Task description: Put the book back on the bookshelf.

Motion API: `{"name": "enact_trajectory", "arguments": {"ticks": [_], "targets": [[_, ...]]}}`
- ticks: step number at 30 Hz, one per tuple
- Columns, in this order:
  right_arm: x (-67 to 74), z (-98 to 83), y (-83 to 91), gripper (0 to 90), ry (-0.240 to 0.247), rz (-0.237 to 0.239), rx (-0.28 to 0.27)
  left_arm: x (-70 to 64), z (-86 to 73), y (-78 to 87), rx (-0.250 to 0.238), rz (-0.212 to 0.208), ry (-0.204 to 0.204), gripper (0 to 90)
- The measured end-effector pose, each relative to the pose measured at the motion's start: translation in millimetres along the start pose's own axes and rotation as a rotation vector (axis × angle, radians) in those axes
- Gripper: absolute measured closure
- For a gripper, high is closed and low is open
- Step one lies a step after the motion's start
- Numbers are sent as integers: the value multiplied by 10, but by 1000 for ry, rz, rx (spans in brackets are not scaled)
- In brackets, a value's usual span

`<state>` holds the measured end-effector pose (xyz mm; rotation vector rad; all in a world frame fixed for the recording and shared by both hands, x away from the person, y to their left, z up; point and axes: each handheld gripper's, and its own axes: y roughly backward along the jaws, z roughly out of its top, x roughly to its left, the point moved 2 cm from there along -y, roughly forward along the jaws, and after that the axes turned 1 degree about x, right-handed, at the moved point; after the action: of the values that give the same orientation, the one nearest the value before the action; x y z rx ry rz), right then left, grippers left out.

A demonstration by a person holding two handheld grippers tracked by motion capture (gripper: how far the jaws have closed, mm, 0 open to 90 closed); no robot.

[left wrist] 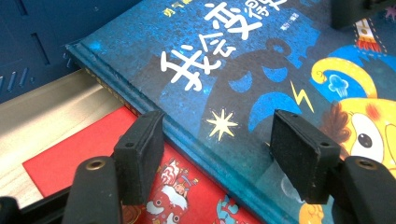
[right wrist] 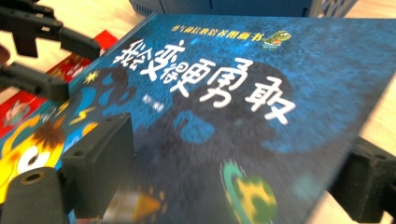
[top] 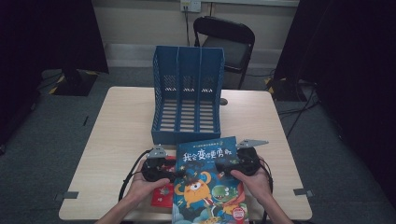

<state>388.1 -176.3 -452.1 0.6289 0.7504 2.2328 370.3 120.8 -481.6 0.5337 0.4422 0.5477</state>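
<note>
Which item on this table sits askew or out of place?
The blue picture book lies tilted, overlapping a red booklet and overhanging the table's near edge, not standing in the blue file rack. Nothing looks damaged or spilled.

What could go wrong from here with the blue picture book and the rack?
The left tool straddles the blue picture book's spine edge over the red booklet; closing could snag the booklet too. The right tool spans the book's corner loosely, so a lift may let it slip. The blue file rack stands close ahead.
</note>
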Motion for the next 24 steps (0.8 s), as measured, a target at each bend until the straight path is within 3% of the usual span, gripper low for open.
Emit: {"name": "enact_trajectory", "arguments": {"ticks": [5, 8, 13, 20, 24], "targets": [[-39, -22, -47, 97, -13, 6, 12, -9, -4, 0, 3, 5, -17, 347], [-38, -36, -39, 103, -6, 6, 3, -2, 3, 4, 7, 3, -5, 339], [9, -26, 36, 123, 41, -3, -27, 12, 6, 8, 4, -11, 14, 317], [33, -36, 75, 132, 49, -3, -27, 52, 2, 43, 5, 0, 45, 286], [93, -8, 108, 136, 92, -6, -41, 72, 4, 43, -3, -7, 56, 281]]}}
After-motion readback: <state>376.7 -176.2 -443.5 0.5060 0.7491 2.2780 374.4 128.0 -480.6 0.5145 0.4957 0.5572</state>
